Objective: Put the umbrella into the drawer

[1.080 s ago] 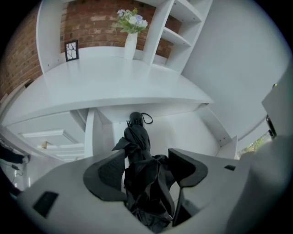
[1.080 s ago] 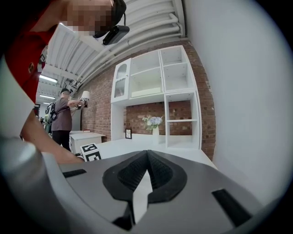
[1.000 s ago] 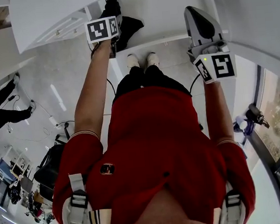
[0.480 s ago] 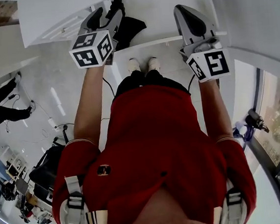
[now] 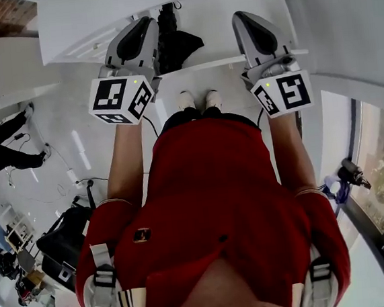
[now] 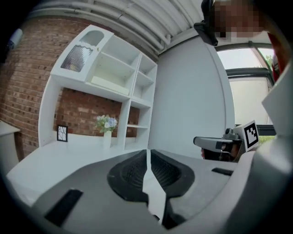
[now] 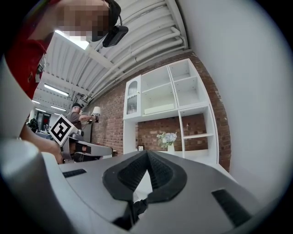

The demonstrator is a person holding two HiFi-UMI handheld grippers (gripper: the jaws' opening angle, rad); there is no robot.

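Observation:
The black folded umbrella [image 5: 173,42] lies in the open white drawer [image 5: 237,56] under the desk, seen at the top of the head view. My left gripper [image 5: 143,26] is raised above it on the left, shut and empty. The right gripper [image 5: 244,19] is held level with it on the right, also shut with nothing in it. In the left gripper view the jaws [image 6: 147,153] meet at their tips and the right gripper [image 6: 219,142] shows beside them. In the right gripper view the jaws [image 7: 147,154] are together and the left gripper [image 7: 82,147] shows at the left. Neither gripper view shows the umbrella.
A white desk [image 5: 78,22] carries a vase of flowers [image 6: 106,129] and a small picture frame [image 6: 62,133] below white shelves [image 6: 114,75] on a brick wall. The person's feet [image 5: 198,100] stand before the drawer. Another person [image 7: 76,119] stands far off.
My left gripper let go of the umbrella, rose away from the drawer and shut empty. The umbrella stays in the drawer. The right gripper tilted up slightly.

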